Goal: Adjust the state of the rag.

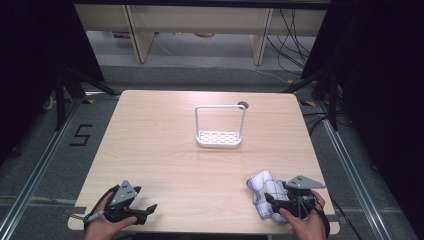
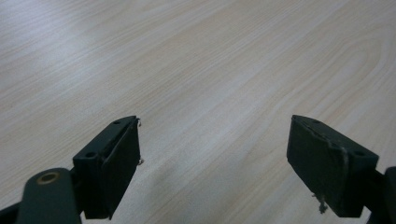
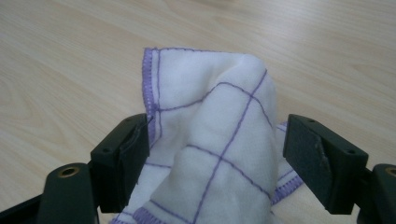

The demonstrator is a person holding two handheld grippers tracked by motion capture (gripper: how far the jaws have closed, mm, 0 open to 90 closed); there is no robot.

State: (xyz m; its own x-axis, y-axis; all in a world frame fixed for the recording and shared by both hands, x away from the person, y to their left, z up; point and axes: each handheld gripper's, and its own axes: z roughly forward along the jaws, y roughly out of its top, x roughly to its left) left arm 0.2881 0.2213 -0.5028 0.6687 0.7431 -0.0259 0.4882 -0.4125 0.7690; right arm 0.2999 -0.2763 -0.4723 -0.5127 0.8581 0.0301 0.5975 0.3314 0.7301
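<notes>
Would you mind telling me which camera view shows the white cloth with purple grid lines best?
The right gripper view: the white cloth with purple grid lines sits close up between the open jaws, stitched hem and folds clear. The high view shows it small and bunched near the table's front edge.

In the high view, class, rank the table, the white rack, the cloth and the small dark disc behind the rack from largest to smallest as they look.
1. Table, by far the largest.
2. White rack.
3. Cloth; it lies nearer the camera and is partly hidden by the right gripper, so its place below the rack is unsure.
4. Small dark disc, smallest.
</notes>
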